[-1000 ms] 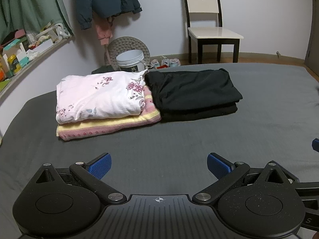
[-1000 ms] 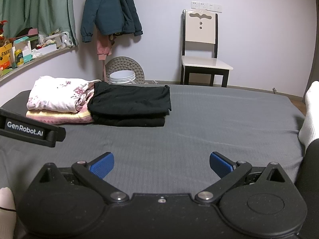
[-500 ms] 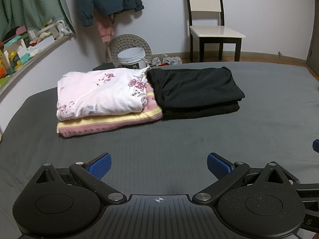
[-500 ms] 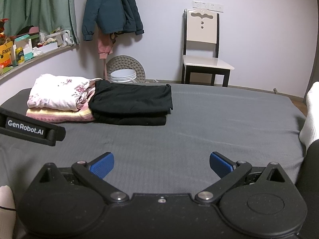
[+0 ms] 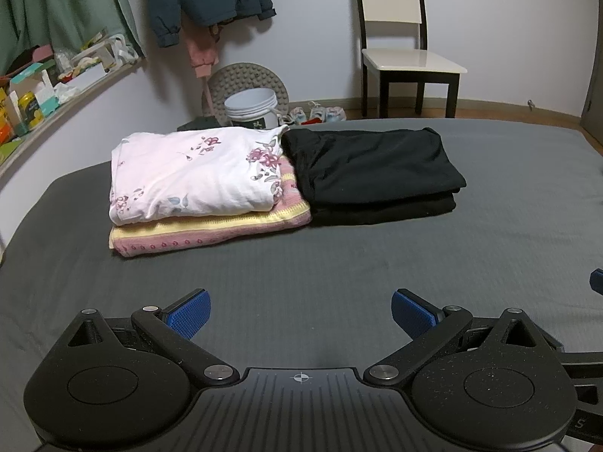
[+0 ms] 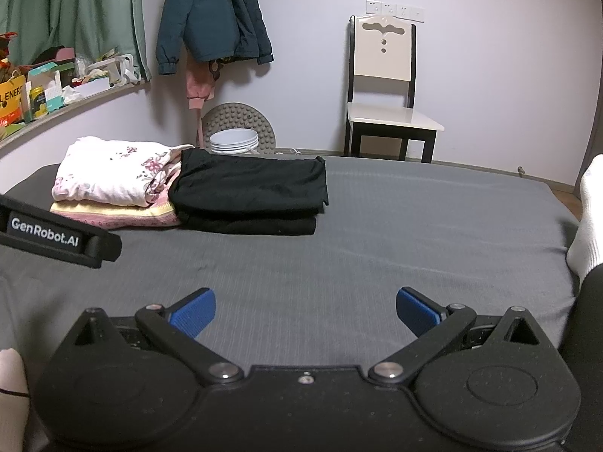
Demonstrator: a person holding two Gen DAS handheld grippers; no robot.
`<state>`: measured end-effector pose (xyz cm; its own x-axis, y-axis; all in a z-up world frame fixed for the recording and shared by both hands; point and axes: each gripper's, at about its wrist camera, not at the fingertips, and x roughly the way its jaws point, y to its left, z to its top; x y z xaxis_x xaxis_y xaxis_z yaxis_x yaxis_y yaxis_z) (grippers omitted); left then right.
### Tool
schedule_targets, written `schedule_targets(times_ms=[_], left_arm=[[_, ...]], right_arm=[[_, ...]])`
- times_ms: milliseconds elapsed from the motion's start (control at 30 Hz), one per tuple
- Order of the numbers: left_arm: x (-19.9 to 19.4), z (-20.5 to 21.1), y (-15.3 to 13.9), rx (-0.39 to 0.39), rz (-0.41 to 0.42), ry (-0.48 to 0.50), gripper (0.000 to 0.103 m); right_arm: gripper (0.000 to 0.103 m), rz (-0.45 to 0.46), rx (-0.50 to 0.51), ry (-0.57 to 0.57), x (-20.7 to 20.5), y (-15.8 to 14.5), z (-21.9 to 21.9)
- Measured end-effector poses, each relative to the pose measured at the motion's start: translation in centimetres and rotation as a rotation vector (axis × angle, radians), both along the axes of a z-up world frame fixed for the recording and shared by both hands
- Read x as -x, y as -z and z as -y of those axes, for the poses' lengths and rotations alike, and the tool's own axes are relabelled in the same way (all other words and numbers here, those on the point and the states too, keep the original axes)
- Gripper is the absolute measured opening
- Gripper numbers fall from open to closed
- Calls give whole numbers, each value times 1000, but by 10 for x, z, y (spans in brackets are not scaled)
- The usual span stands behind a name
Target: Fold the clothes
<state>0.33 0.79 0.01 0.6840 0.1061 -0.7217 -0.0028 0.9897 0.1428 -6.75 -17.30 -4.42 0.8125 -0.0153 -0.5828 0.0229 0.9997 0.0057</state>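
Hovering low over the near part of the grey bed [image 5: 377, 263], the left gripper [image 5: 299, 310] is seen released, blue pads spread wide, nothing between them. Same for the right gripper [image 6: 305, 310]: jaws apart, empty, bare sheet underneath.

Clothes are found further out, toward the far left of the bed: a floral white garment [image 5: 192, 173] is stacked on a pink-and-yellow knit [image 5: 211, 229], and a folded black stack [image 5: 373, 173] is butted against their right edge, touching. No unfolded item is visible in either view, so folding is judged done or the next piece is out of frame.

Risks:
- Stacks could be nudged if either gripper is swept far-left; the black stack's corner overlaps the knit, so one push would likely shift both.
- The sheet could be pinched and dragged if jaws are closed this low, pulling the piles askew.
- A socked foot [image 6: 588, 218] at far right could be clipped by the right gripper.
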Motion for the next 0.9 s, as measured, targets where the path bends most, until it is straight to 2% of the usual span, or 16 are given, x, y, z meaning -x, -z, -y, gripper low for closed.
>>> schedule_targets(times_ms=[467, 900], left_arm=[[-2, -3, 0, 4, -10, -7, 103], [-1, -31, -5, 18, 14, -47, 103]], right_arm=[[103, -5, -6, 4, -2, 2, -1], [103, 51, 26, -11, 4, 1, -16]])
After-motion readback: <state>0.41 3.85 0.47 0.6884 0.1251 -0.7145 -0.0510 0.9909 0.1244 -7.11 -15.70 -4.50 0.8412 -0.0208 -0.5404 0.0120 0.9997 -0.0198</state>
